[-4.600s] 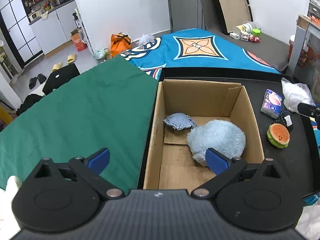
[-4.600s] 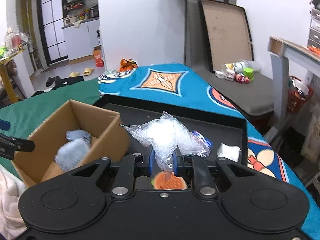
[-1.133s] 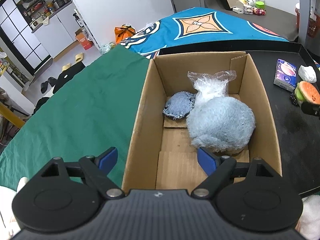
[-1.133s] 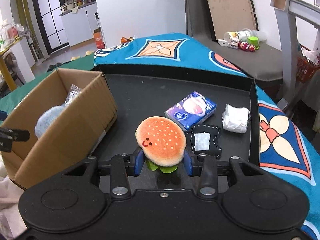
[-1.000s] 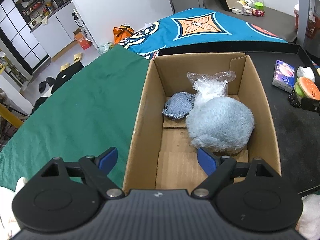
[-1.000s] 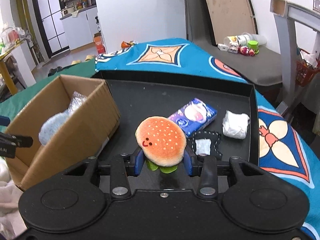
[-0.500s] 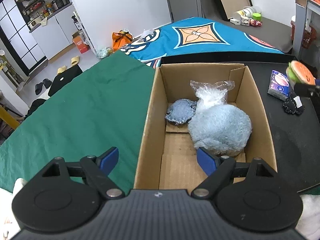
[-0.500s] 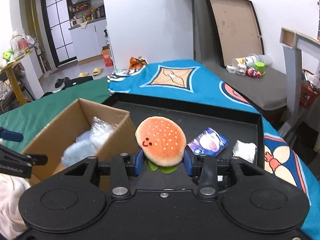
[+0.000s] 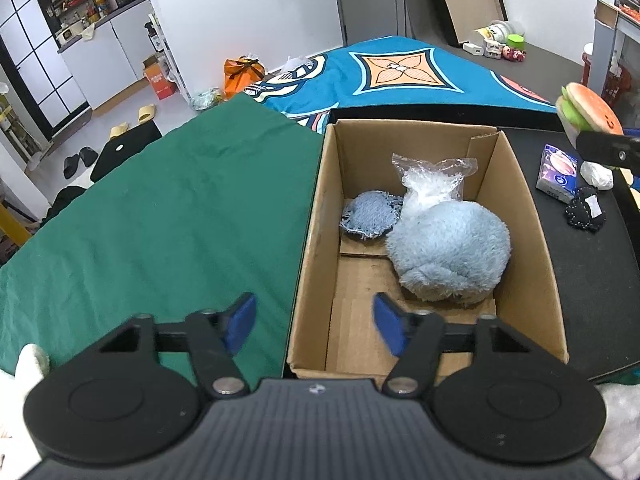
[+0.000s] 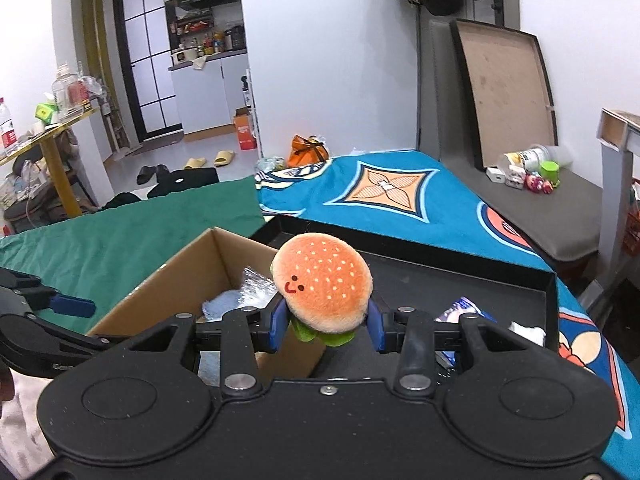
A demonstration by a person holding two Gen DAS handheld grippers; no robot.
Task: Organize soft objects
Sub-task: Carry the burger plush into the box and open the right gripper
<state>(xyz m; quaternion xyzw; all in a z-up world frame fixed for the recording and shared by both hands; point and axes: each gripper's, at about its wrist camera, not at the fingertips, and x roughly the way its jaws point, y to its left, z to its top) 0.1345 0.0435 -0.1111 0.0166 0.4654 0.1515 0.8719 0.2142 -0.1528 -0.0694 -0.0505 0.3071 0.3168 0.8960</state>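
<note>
I am clamping the burger toy (image 10: 322, 282) in my right gripper (image 10: 327, 326) above the box (image 10: 160, 280), while my left gripper (image 9: 316, 326) is gaping wide.

Left tongs (image 9: 314, 322): blue pads spread wide, gripping nothing. Right tongs (image 10: 326, 322): raised, pads pinched on round orange plush burger (image 10: 322, 282).

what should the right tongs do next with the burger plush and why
Probably carry it left over the cardboard box and release. The right tongs grip the burger plush in the air beside the box, which already holds the fluffy blue plush and has bare floor in front.
</note>
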